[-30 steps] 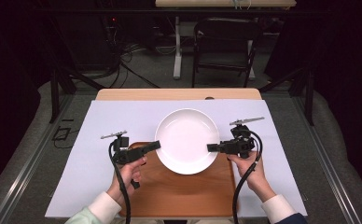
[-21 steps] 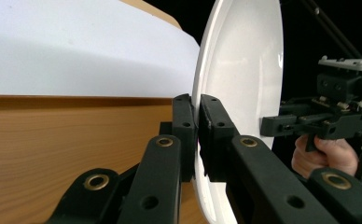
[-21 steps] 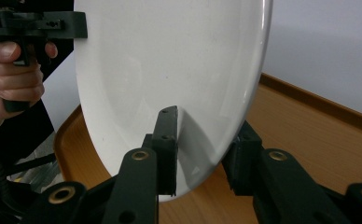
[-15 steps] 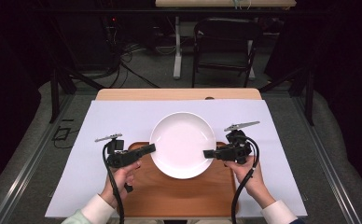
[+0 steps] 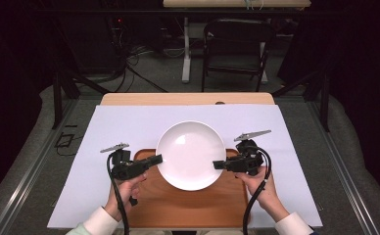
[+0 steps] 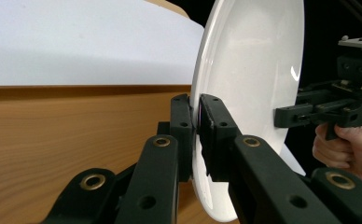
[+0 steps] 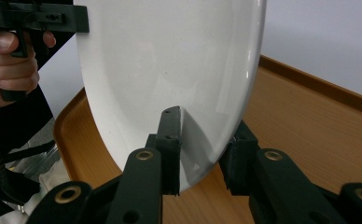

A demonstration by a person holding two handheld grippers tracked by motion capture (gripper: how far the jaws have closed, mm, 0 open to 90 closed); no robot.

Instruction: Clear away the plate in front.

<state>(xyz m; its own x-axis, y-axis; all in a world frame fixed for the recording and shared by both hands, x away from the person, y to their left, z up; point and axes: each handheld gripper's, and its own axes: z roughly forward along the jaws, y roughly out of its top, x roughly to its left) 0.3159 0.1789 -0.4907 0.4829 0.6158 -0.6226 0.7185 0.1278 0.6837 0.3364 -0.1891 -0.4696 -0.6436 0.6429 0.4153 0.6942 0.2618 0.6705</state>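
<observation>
High view: round glossy white plate (image 5: 191, 154), wooden tray (image 5: 188, 208).

The round white ceramic plate (image 5: 190, 154) is in the middle of the worktop (image 5: 188, 99), above the far part of the flat wooden tray (image 5: 188, 205). The tray lies on the large white paper sheet (image 5: 129, 122), at the near edge. The left gripper (image 5: 154, 159) is at the left rim of the plate, with one of its fingers (image 6: 216, 126) on each side of the rim. The right gripper (image 5: 217, 164) is at the right rim in the same way. Behind the worktop a dark folding chair (image 5: 237, 44) stands on the floor.
</observation>
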